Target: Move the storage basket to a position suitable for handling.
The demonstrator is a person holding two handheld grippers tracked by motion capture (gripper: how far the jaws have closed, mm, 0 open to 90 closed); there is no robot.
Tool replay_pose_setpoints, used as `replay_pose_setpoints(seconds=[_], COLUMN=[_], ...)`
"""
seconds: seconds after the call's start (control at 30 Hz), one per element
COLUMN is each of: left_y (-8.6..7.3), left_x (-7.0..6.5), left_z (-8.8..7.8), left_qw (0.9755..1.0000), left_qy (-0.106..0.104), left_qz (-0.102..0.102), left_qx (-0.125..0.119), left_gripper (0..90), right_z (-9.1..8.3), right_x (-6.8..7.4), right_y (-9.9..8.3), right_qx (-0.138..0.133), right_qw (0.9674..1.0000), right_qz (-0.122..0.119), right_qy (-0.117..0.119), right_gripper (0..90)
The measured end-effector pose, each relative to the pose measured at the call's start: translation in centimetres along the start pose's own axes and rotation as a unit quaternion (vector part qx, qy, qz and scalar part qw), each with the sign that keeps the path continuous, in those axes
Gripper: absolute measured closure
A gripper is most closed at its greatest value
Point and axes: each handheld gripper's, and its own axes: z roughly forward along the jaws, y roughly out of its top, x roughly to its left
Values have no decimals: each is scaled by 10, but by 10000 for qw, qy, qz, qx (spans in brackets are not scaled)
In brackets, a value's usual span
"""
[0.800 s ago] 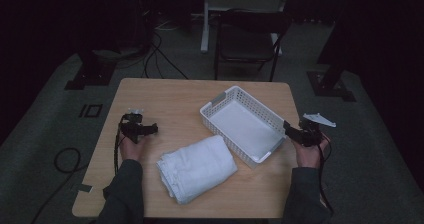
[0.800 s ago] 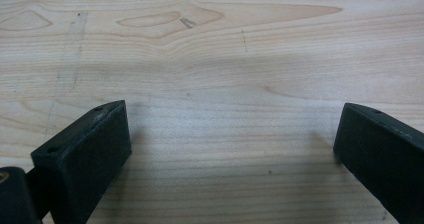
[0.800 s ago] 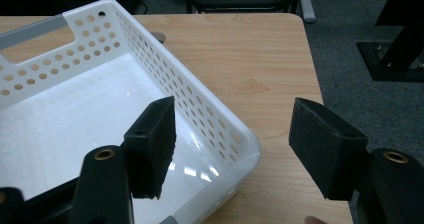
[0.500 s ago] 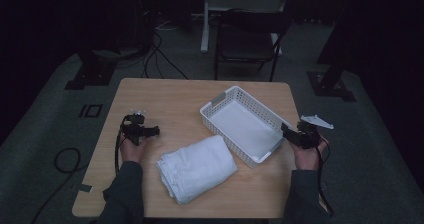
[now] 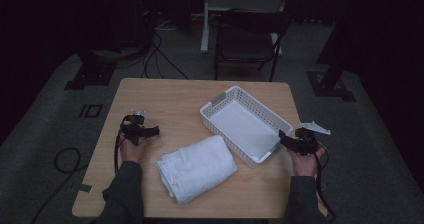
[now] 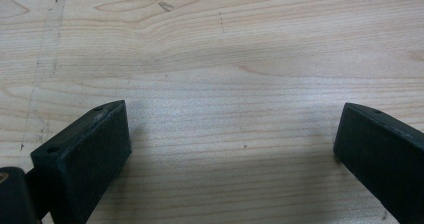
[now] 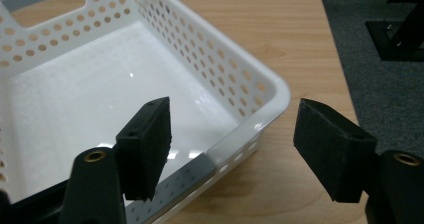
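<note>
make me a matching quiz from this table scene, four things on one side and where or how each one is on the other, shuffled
Things
1. white perforated basket
2. folded white towel
3. left gripper
4. right gripper

Places or states
A. jaws open astride the basket's near corner
B. lying flat on the wooden table, near the front edge
C. jaws wide open over bare wood, nothing between them
D. standing empty on the right half of the table

Pairs: 1-D, 2-B, 3-C, 4-A
</note>
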Motion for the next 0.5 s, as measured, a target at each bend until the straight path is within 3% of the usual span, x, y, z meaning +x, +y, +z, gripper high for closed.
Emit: replay_pose_setpoints(seconds=[0.5], left_y=[-1], left_x=[0], left_z=[0], left_qw=[10000], left_qy=[13], left_qz=[-20], left_qx=[-41], left_gripper=[14], right_z=[5], right_x=[14], right_y=[-13], right_qx=[316], right_qw=[9994], right_qz=[97], right_qy=[-107], right_gripper=[232])
